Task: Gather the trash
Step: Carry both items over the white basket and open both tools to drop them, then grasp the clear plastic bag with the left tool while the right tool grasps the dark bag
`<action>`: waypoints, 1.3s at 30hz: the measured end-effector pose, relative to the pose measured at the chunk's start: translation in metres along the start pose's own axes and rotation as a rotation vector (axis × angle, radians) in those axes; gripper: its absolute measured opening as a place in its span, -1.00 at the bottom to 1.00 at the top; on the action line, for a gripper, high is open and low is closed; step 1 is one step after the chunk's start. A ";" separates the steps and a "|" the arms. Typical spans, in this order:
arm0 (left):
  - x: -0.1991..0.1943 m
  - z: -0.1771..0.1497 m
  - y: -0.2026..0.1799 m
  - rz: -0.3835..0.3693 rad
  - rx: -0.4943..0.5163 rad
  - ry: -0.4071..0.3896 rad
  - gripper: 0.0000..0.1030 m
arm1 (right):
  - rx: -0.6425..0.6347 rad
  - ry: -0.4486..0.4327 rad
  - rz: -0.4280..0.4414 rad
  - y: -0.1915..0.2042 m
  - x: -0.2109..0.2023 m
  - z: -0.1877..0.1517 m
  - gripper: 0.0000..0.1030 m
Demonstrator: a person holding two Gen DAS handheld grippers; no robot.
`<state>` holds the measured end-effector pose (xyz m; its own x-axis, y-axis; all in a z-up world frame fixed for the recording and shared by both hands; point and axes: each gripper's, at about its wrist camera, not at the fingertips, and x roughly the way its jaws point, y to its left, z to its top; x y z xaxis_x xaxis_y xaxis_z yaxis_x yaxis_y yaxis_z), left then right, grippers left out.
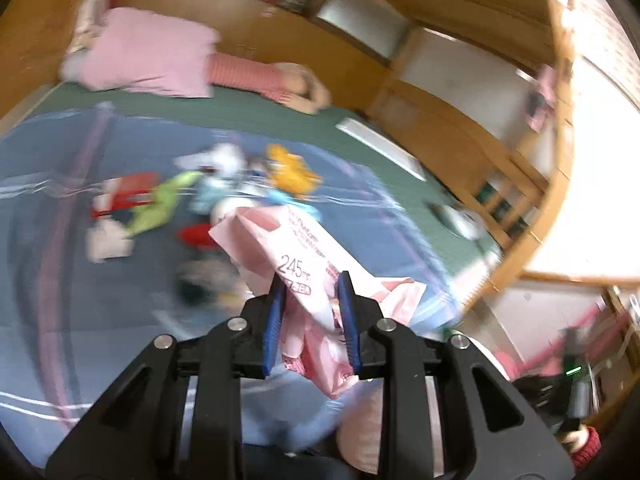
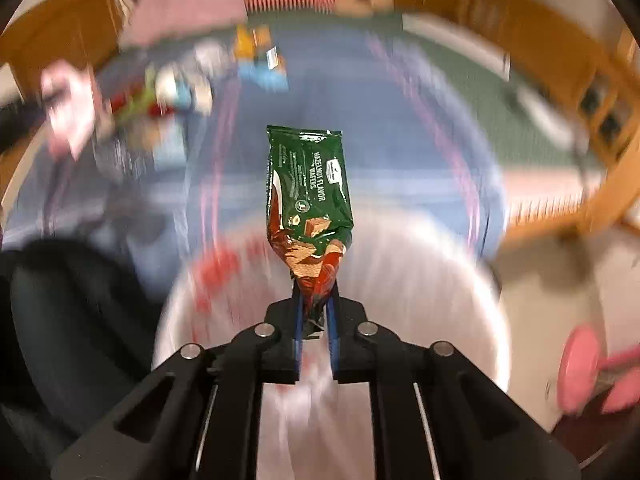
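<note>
My left gripper (image 1: 311, 282) is shut on a crumpled pink drink carton (image 1: 288, 248), held up over a blue striped rug (image 1: 80, 280). Beyond it a blurred pile of trash (image 1: 208, 196) lies on the rug: red, green, orange and white wrappers. My right gripper (image 2: 315, 288) points steeply down over a white bin (image 2: 440, 280). A green hazelnut wafer wrapper (image 2: 310, 184) sticks out from its tips, its crumpled end touching both blue pads. In the right wrist view the pink carton (image 2: 68, 112) shows blurred at the left.
A pink cushion (image 1: 152, 52) and a red-striped sleeve (image 1: 248, 74) lie at the rug's far edge on green carpet (image 1: 360, 152). Wooden cabinets (image 1: 460, 132) line the right. A pink round-ended object (image 2: 580, 368) sits right of the bin. A dark trouser leg (image 2: 60, 320) is at the left.
</note>
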<state>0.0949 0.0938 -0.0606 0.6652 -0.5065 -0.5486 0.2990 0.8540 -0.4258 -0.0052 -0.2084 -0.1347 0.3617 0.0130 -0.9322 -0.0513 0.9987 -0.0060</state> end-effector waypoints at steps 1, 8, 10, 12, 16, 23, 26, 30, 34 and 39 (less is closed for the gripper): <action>0.002 -0.003 -0.016 -0.030 0.027 0.011 -0.47 | 0.002 0.040 -0.001 -0.002 0.007 -0.008 -0.31; 0.048 -0.045 -0.102 -0.168 0.189 0.220 -0.47 | 0.289 -0.266 -0.083 -0.058 -0.055 -0.012 0.35; 0.066 -0.066 -0.127 -0.222 0.269 0.320 -0.46 | 0.390 -0.346 -0.088 -0.079 -0.073 -0.010 0.38; 0.080 -0.085 -0.146 -0.285 0.340 0.409 -0.24 | 0.431 -0.381 -0.104 -0.089 -0.081 -0.006 0.38; 0.088 -0.103 -0.159 -0.218 0.447 0.426 0.62 | 0.449 -0.371 -0.068 -0.094 -0.075 -0.004 0.38; 0.061 -0.004 -0.040 0.232 0.249 0.210 0.76 | 0.419 -0.345 -0.010 -0.068 -0.060 0.024 0.38; 0.068 0.018 0.026 0.408 0.155 0.196 0.77 | 0.383 -0.355 0.036 -0.041 -0.052 0.045 0.38; 0.099 0.013 0.087 0.380 -0.021 0.365 0.80 | 0.347 -0.331 0.130 0.007 -0.032 0.080 0.38; 0.117 0.005 0.105 0.327 -0.040 0.464 0.79 | 0.279 -0.324 0.252 0.064 -0.025 0.114 0.38; 0.130 -0.012 0.091 0.351 0.016 0.546 0.05 | 0.205 -0.323 0.346 0.116 -0.030 0.135 0.38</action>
<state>0.2008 0.1039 -0.1795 0.2825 -0.1809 -0.9421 0.1402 0.9793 -0.1459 0.1038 -0.0859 -0.0590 0.6265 0.3269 -0.7075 -0.0472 0.9220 0.3842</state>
